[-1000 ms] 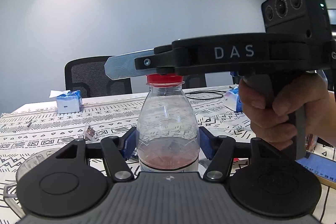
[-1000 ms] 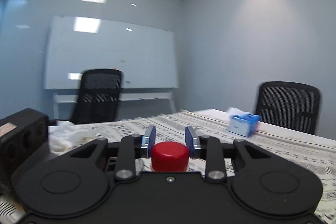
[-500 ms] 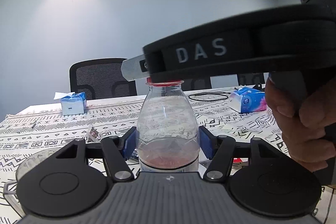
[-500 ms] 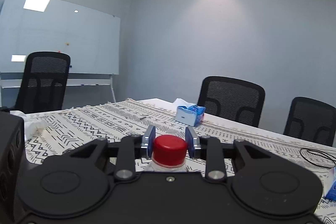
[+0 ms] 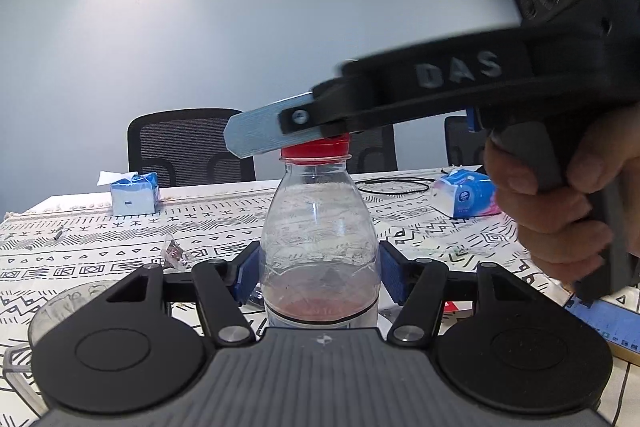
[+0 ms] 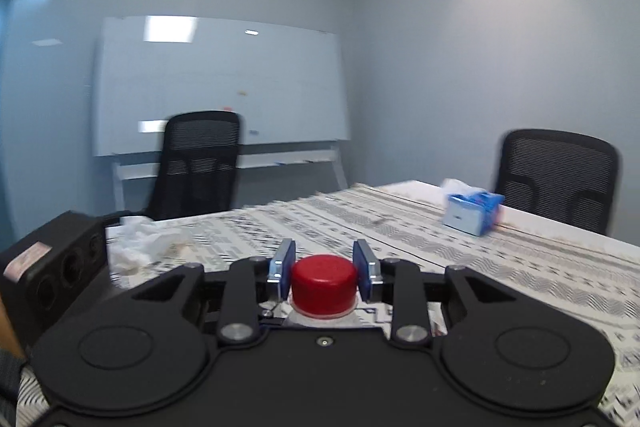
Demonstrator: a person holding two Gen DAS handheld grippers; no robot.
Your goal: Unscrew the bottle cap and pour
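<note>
Both jaws pinch: left gripper [image 5: 319,275] clamps the bottle [image 5: 319,247], right gripper [image 6: 323,277] the red cap [image 6: 323,287]. Motion blur at three o'clock suggests twisting; pads could slip.

The right gripper [image 5: 280,131] is motion-blurred and hides the top of the red cap [image 5: 314,149].

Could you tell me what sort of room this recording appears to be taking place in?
Most likely an office meeting room: a large whiteboard stands against the wall, black mesh office chairs surround a long table under a patterned cloth, and tissue boxes sit on it.
</note>
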